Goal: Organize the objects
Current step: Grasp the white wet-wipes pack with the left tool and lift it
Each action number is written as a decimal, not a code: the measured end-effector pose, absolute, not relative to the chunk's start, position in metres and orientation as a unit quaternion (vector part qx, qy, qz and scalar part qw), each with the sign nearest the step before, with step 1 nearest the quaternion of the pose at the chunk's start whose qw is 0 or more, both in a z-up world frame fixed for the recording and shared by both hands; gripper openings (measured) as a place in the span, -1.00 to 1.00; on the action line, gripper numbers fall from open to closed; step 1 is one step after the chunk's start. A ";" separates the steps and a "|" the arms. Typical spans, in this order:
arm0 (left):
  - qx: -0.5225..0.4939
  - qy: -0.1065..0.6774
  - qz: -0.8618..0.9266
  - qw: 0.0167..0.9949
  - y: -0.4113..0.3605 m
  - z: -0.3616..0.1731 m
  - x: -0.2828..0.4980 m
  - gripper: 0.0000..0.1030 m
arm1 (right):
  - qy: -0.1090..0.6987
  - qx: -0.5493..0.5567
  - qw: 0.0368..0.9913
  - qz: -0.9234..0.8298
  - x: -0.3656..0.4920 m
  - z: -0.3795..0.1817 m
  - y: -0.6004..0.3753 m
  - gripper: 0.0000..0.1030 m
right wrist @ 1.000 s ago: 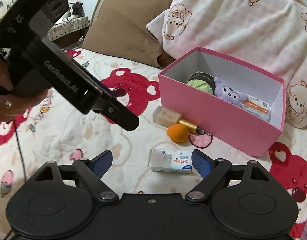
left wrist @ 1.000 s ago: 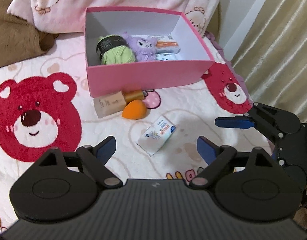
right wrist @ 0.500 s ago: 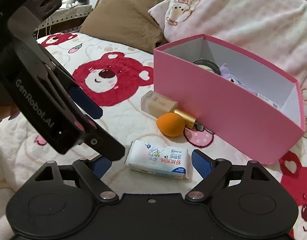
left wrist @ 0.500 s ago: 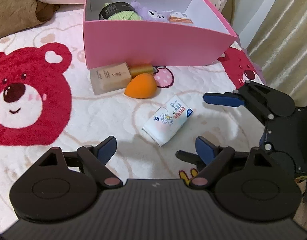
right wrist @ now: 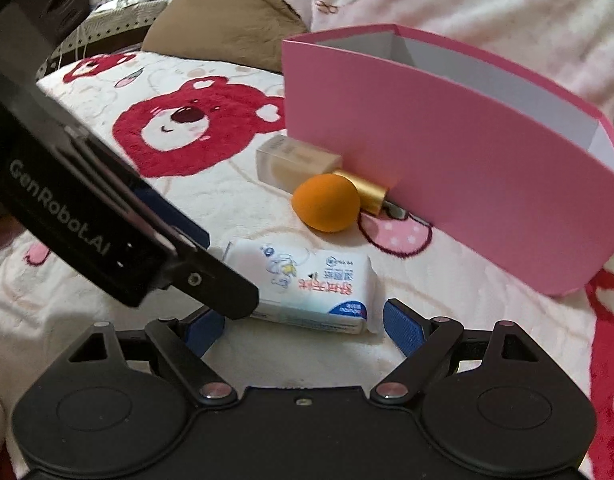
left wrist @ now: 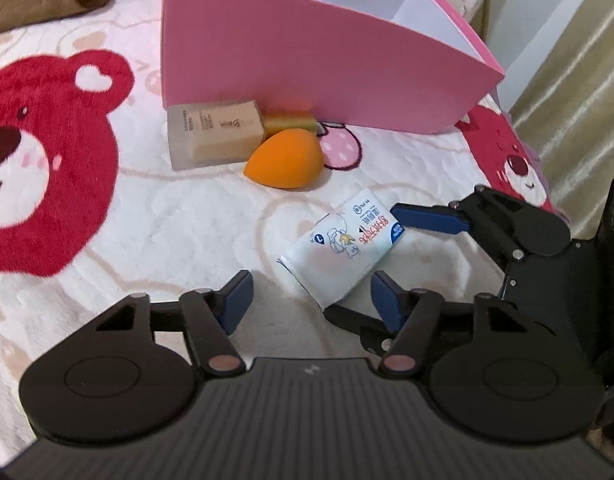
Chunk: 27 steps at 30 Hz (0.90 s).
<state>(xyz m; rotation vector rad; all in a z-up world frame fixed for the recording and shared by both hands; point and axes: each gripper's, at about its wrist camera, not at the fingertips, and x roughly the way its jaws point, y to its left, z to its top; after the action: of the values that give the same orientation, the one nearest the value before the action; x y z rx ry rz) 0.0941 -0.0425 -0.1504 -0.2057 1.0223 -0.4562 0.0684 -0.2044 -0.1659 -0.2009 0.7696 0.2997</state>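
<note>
Both grippers have dropped closer to the white plastic tissue packet, which now lies flat on the bear-print blanket between the wide-spread fingers of the right gripper. Left gripper gapes wide too, packet just ahead of its right finger. Beyond the fingertips sit an orange teardrop sponge, beige foundation bottle and pink cardboard box.

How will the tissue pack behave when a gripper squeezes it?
The tissue pack looks soft with a glossy film wrapper, so it will probably dent and may slip. It lies flat on the plush blanket, so rolling seems unlikely.
</note>
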 end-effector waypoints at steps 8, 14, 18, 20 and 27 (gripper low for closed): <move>-0.137 0.480 -0.226 0.836 -0.040 -0.155 0.096 -0.25 | 0.374 -0.069 0.912 0.150 0.071 -0.170 -0.208 0.73; -0.158 0.484 -0.221 0.832 -0.040 -0.156 0.099 -0.25 | 0.385 -0.065 0.908 0.154 0.070 -0.168 -0.203 0.74; -0.175 0.492 -0.211 0.827 -0.037 -0.159 0.103 -0.25 | 0.389 -0.082 0.906 0.145 0.066 -0.167 -0.198 0.75; -0.183 0.498 -0.205 0.823 -0.036 -0.163 0.105 -0.25 | 0.386 -0.104 0.907 0.137 0.064 -0.167 -0.196 0.73; -0.195 0.500 -0.204 0.819 -0.036 -0.167 0.107 -0.33 | 0.376 -0.100 0.912 0.130 0.062 -0.168 -0.196 0.55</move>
<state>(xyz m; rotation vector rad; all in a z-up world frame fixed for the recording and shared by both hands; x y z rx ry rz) 0.1067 -0.0363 -0.1668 -0.4157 1.0653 -0.4347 0.0622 -0.1961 -0.1681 -0.2070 0.7751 0.2679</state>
